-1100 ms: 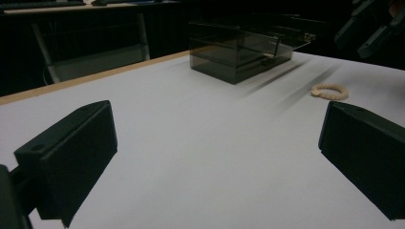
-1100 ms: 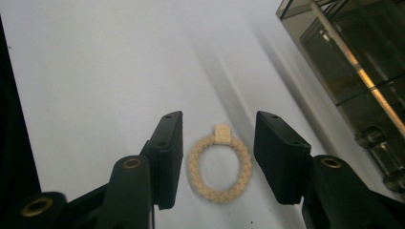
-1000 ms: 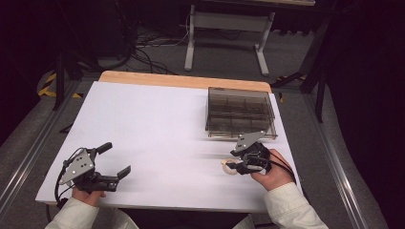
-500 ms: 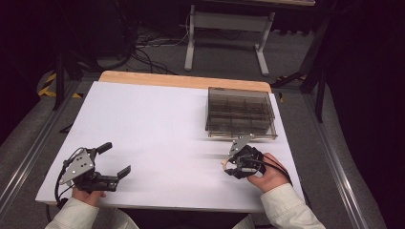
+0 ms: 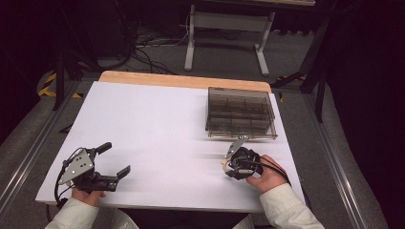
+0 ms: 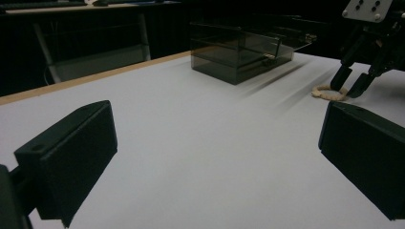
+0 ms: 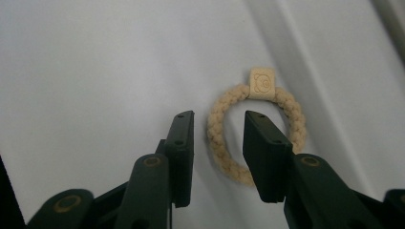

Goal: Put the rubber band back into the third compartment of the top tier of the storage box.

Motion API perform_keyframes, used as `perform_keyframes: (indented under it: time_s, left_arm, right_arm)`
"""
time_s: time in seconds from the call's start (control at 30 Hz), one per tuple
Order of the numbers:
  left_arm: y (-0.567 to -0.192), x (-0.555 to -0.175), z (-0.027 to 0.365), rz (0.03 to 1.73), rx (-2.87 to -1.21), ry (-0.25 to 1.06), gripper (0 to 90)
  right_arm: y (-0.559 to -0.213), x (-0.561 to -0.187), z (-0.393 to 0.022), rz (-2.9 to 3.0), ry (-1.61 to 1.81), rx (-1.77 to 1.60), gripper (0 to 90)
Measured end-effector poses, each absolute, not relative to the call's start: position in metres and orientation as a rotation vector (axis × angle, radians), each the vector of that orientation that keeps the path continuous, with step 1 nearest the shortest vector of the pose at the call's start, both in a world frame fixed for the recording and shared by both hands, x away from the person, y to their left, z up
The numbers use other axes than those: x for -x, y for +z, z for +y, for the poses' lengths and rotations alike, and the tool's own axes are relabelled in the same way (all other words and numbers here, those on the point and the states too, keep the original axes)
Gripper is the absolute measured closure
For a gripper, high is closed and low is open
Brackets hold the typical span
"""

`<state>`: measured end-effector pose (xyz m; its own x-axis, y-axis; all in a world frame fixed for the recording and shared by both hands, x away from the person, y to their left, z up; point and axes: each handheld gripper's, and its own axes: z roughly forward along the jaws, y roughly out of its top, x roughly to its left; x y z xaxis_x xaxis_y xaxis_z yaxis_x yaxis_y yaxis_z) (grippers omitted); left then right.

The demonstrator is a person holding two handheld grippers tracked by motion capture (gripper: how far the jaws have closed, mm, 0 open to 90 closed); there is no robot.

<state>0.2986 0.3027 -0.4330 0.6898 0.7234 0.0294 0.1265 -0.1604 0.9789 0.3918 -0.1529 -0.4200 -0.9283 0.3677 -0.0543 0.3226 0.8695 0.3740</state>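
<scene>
The ring [image 5: 225, 163], a braided cream loop, lies on the white desk [image 5: 153, 129] near its right front edge, just in front of the smoked box [image 5: 240, 112]. In the high view my right tongs [image 5: 231, 167] sit right on top of it, lower than they were a second ago and shifted a touch toward me, so I read this as the final drop onto the ring. My left tongs [image 5: 114, 160] rest at the front left corner, well apart from the ring, exactly where they were, jaws spread with nothing between them.

In the left gripper view those two jaws stand wide apart over bare desk. Far off, the right tongs [image 6: 351, 85] point down with their tips at the ring [image 6: 328, 92], which lies flat beside the box [image 6: 243, 52].

In the right gripper view the ring [image 7: 255, 138] lies flat with its small square bear bead [image 7: 261, 82] at the far side. My right tongs [image 7: 218, 143] have just been closing, and the near left arc of the braid now runs between the jaws. A gap shows on each side, so the pads are not pressing yet. I judge the grasp is nearly made: a little more squeeze should pinch the braid, then I can lift.
</scene>
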Motion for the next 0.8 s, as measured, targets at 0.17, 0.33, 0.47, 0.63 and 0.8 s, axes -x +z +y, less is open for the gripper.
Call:
perform_keyframes:
  time_s: [0.17,0.33,0.47,0.63,0.8]
  left_arm:
    - [-0.4333,-0.2989,0.3023,0.695,-1.678,0.602,0.2]
    - [-0.4331,-0.2988,0.3026,0.694,-1.679,0.603,0.2]
    - [-0.4331,-0.2987,0.3025,0.694,-1.679,0.605,0.2]
    - [-0.4329,-0.2986,0.3027,0.693,-1.679,0.607,0.2]
    - [-0.433,-0.2986,0.3026,0.694,-1.679,0.606,0.2]
  right_arm:
    - [-0.422,-0.3916,-0.1513,2.927,0.534,-0.534,70.9]
    - [-0.4251,-0.3895,-0.1478,2.915,0.485,-0.492,83.4]
    - [-0.4251,-0.3876,-0.1463,2.905,0.472,-0.47,84.7]
    - [-0.4249,-0.3864,-0.1457,2.893,0.476,-0.466,85.3]
    - [-0.4186,-0.3856,-0.1467,2.887,0.519,-0.467,85.3]
